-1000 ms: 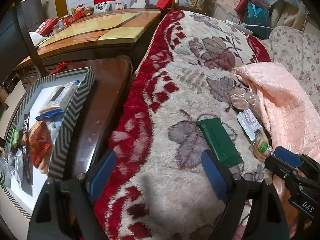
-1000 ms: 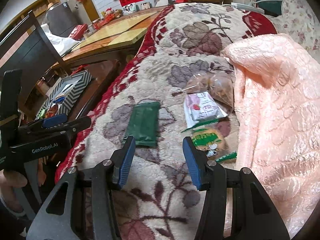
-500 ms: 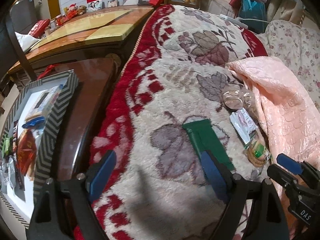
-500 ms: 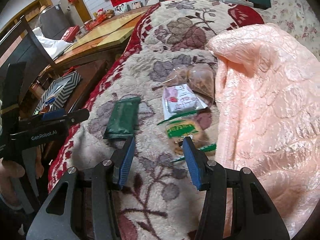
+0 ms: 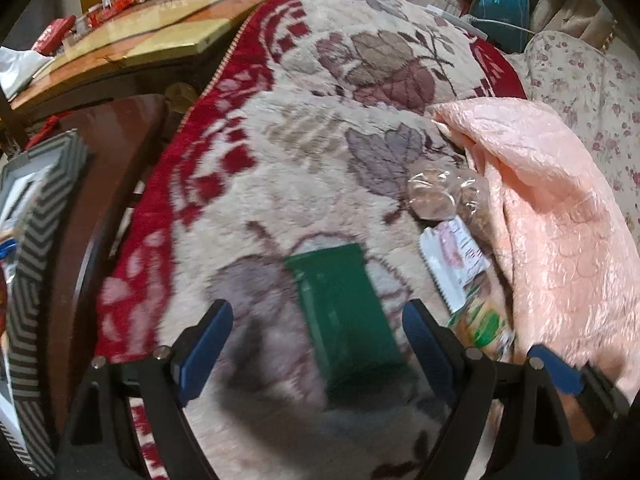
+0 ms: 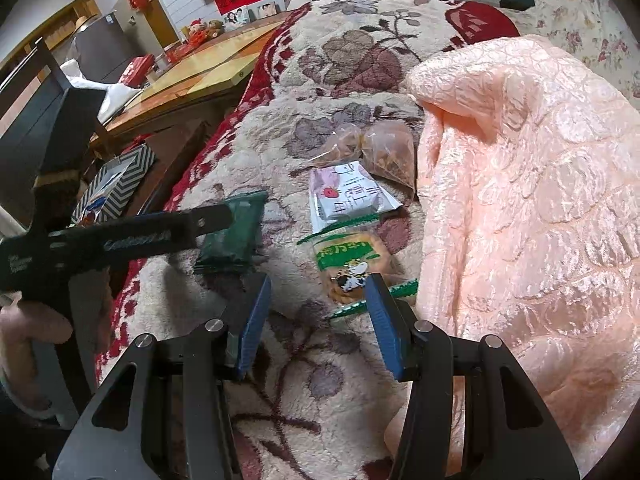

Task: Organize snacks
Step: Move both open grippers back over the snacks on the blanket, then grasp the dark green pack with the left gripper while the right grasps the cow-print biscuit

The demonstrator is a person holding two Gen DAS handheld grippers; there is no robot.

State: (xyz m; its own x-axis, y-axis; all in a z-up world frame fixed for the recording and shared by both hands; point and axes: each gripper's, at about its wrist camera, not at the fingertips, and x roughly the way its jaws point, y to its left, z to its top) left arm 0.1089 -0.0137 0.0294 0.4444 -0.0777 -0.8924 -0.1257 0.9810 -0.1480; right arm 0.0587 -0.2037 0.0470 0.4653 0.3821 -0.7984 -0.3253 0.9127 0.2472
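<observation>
The green packet (image 5: 344, 308) lies flat on the floral blanket (image 5: 312, 152), framed between the wide-spread, empty fingers of the left gripper (image 5: 316, 332). To its right sit a white pouch (image 6: 348, 200), a green-and-orange biscuit pack (image 6: 352, 264) and a clear bag of brown snacks (image 6: 376, 148), all against the pink quilt (image 6: 520, 200). The right gripper (image 6: 316, 316) hovers over the biscuit pack, fingers partly apart, grasping nothing. Left of the blanket's red edge stand a dark wooden table (image 5: 112, 152) and a zigzag-rimmed tray (image 5: 36, 232). The far blanket is bare.

green packet (image 5: 344, 300) blurred; tray (image 5: 36, 248) cropped
</observation>
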